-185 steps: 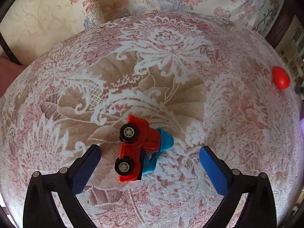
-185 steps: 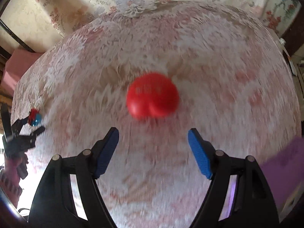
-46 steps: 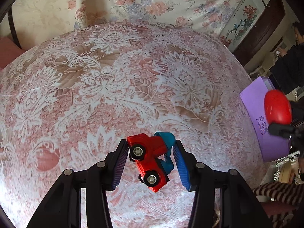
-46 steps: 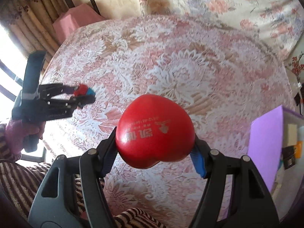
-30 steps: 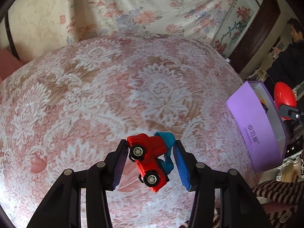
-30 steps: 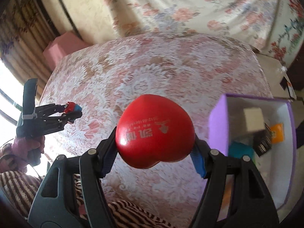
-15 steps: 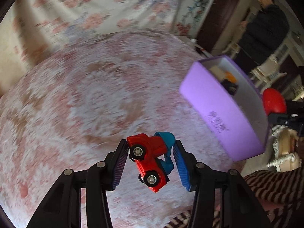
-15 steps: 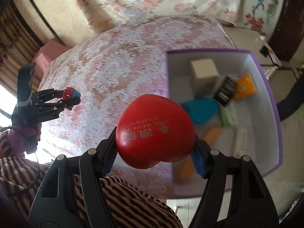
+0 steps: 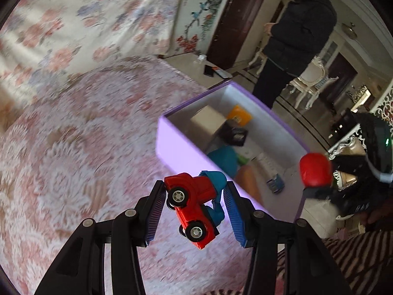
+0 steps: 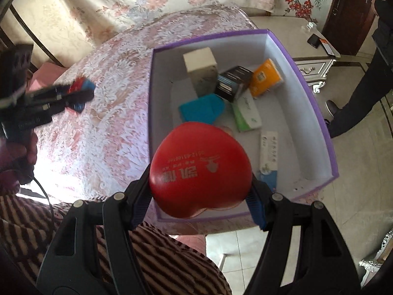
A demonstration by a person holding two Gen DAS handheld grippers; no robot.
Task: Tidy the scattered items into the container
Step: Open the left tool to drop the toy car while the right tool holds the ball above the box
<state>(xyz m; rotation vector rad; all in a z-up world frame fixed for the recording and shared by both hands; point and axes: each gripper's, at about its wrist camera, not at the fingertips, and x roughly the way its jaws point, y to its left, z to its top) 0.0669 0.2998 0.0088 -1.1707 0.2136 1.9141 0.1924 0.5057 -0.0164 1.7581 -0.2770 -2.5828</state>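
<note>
A red toy truck point(image 9: 194, 206) with a blue back hangs tilted above the bed. A red foam heart point(image 10: 200, 168) sits over the open purple box point(image 10: 316, 113), which holds small packets.

The toy truck point(image 9: 194, 206) was bright red with a teal-blue back end and white wheel hubs. The squishy heart point(image 10: 200, 169) was solid red with pale printed lettering. The box point(image 10: 321, 127) was purple outside, plain white inside, and held a teal pouch point(image 10: 202, 109), an orange packet point(image 10: 266, 77), a beige carton point(image 10: 201, 70) and a green-and-white packet point(image 10: 246, 111). The bedspread point(image 9: 73, 147) was pink with white lacy florals. Both hand-held grippers had black frames and blue pads point(image 9: 234, 211). A brown-and-cream striped sleeve point(image 10: 157, 258) showed too.
</note>
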